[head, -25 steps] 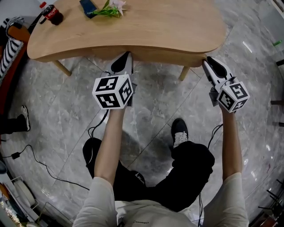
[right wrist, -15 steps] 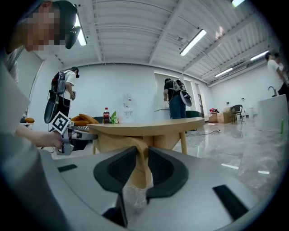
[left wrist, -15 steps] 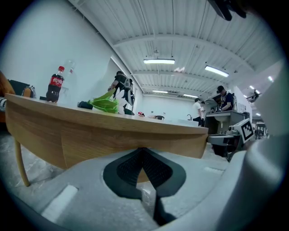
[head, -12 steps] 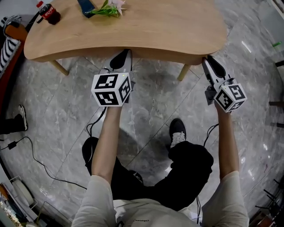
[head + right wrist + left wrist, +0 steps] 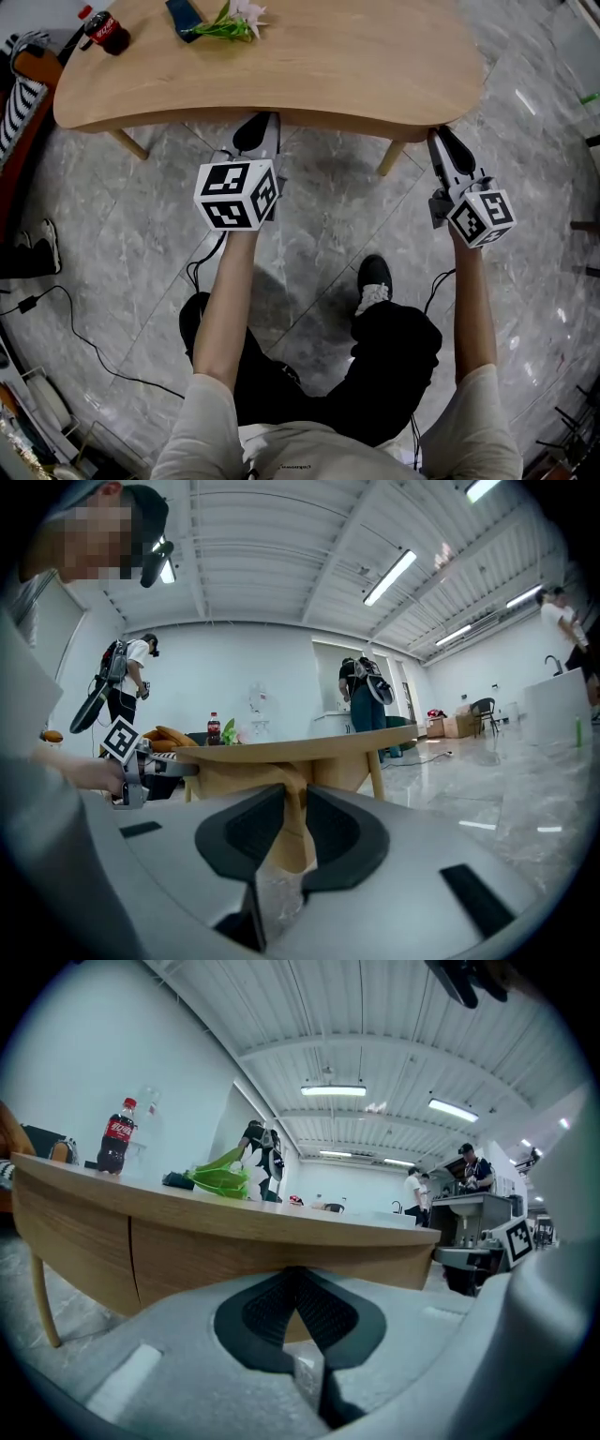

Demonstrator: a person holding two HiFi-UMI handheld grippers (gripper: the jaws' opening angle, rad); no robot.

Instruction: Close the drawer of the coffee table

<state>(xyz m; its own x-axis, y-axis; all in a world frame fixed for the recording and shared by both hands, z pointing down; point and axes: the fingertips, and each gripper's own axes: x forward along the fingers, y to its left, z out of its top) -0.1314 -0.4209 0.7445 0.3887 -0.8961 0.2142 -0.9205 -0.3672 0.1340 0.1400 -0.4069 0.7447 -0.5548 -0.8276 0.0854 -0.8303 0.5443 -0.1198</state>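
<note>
The pale wooden, kidney-shaped coffee table (image 5: pixel 375 66) lies straight ahead of both grippers. The left gripper (image 5: pixel 253 133), its jaws pressed together at the tips with nothing between them, noses under the tabletop's near lip, close up to the wooden drawer front (image 5: pixel 197 1260); whether it touches, I cannot tell. That front runs rightward from a vertical seam in the apron and looks flush with the panel beside it, and from above no drawer juts out. The right gripper (image 5: pixel 441 139), jaws a narrow slit apart and holding nothing, sits at the table's near right corner, just beside a slanted wooden leg (image 5: pixel 389 157). I judge the closing push to be at or near its end. The next move calls for a short, level press by the left tips if any gap remains, then a straight draw back clear of the lip.
</note>
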